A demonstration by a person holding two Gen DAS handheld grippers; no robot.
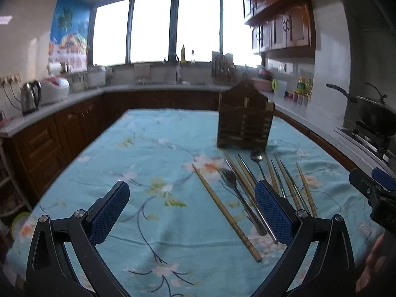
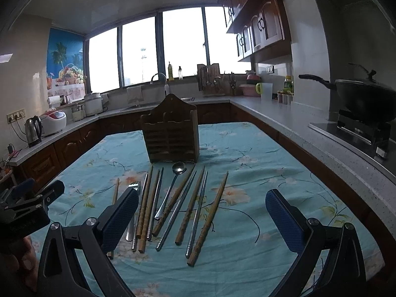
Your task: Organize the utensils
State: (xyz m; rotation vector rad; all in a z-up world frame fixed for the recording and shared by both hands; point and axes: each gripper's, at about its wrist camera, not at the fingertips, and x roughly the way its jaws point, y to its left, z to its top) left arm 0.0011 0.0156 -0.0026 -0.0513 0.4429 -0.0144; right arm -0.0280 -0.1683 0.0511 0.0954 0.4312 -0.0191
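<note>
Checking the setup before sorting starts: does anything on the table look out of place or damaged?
Nothing looks damaged or spilled. The chopsticks, spoon and fork lie loose and fanned on the tablecloth in front of the upright wooden holder. One wooden chopstick lies apart, to the left.

Utensils and holder on the floral blue tablecloth

Wooden utensil holder (image 2: 172,133): dark brown, slatted front, peaked back panel, standing upright near the table's middle. Just in front of it, loose pieces lie side by side, roughly parallel, pointing toward the holder: metal spoon (image 2: 170,190), bowl nearest the holder; metal fork (image 1: 235,185), tines toward the holder; several wooden chopsticks (image 2: 209,220) with turned handles; several metal chopsticks (image 2: 198,212). One wooden chopstick (image 1: 224,210) lies apart at the row's left edge.
</note>
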